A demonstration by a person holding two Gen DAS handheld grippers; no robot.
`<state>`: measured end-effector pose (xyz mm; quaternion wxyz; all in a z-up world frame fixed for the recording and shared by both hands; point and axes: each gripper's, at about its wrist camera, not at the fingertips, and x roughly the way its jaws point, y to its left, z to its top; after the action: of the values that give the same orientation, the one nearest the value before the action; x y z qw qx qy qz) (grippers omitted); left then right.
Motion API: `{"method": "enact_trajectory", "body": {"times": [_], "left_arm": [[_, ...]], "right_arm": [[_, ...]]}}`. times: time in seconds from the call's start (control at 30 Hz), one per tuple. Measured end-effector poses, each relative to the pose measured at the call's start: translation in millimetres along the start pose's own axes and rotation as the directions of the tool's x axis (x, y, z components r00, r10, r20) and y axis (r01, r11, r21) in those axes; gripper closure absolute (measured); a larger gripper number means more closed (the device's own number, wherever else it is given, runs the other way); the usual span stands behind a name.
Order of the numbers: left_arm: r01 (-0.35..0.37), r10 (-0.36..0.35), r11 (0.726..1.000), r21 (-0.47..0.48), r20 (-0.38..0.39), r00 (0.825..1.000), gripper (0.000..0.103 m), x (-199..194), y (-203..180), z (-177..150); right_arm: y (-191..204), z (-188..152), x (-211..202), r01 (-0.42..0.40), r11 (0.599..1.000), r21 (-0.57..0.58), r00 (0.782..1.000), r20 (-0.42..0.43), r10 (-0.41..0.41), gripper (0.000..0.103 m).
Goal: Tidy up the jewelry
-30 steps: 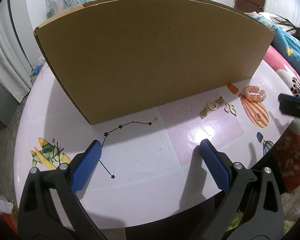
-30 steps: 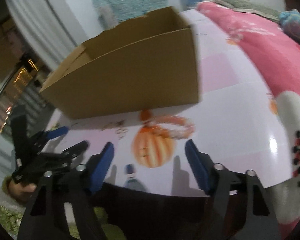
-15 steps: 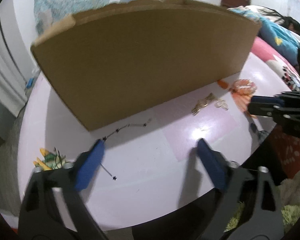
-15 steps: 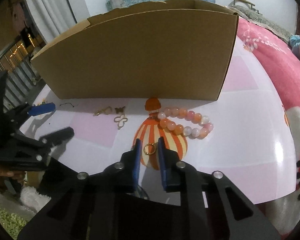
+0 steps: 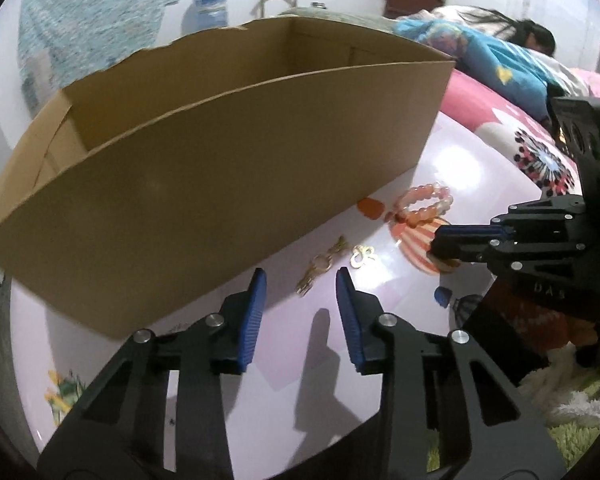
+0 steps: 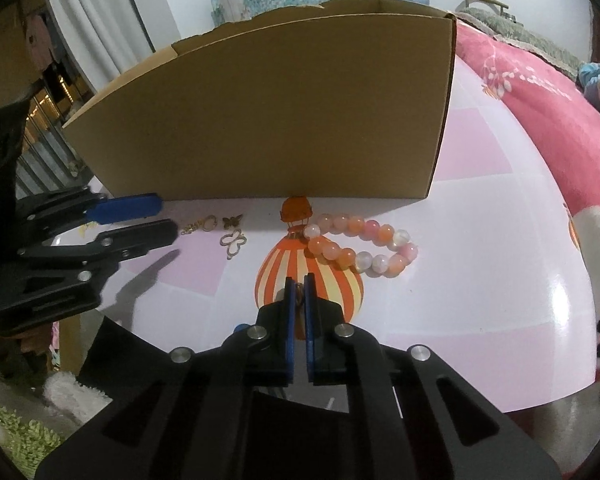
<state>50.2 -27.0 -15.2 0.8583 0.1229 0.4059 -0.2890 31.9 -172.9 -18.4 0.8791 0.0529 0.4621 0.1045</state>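
Right gripper (image 6: 299, 290), bottom centre, is pinched tight on a small gold ring (image 6: 299, 295) — light, stiff, slippery. Left gripper (image 5: 300, 280) is closing, nothing between its jaws — gold charms (image 5: 320, 266) just ahead.

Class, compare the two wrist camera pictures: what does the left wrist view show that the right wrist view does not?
Only the left wrist view looks inside the cardboard box and shows a person lying on the bed.

Only the right wrist view shows the small ring pinched in the right gripper, and the white curtain.

Both show the bead bracelet, the gold pieces and the left gripper, its jaws closing with nothing between.
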Motion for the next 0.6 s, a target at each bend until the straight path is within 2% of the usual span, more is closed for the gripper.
{"method": "enact_trajectory", "body": {"times": [0.13,0.27,0.4,0.6], "left_arm": [[0.007,-0.007,0.998,0.064,-0.013,1.0,0.074,10,-11,11],[-0.019,0.026,0.994,0.103,-0.062,0.998,0.085,24,-16,13],[-0.02,0.026,0.997,0.078,-0.08,0.996,0.09,25,-14,12],[-0.091,0.094,0.995,0.04,-0.101,0.99,0.093,19,3,7]], "right_arm": [[1,-2,-1,-0.017,1.0,0.012,1.0,0.005,0.017,0.099],[-9,-5,-4,-0.032,0.999,0.019,0.999,0.008,0.032,0.099],[-12,-5,-5,-0.042,0.999,0.021,0.999,0.01,0.041,0.099],[-16,-4,-4,-0.055,0.998,0.029,0.998,0.014,0.054,0.099]]}}
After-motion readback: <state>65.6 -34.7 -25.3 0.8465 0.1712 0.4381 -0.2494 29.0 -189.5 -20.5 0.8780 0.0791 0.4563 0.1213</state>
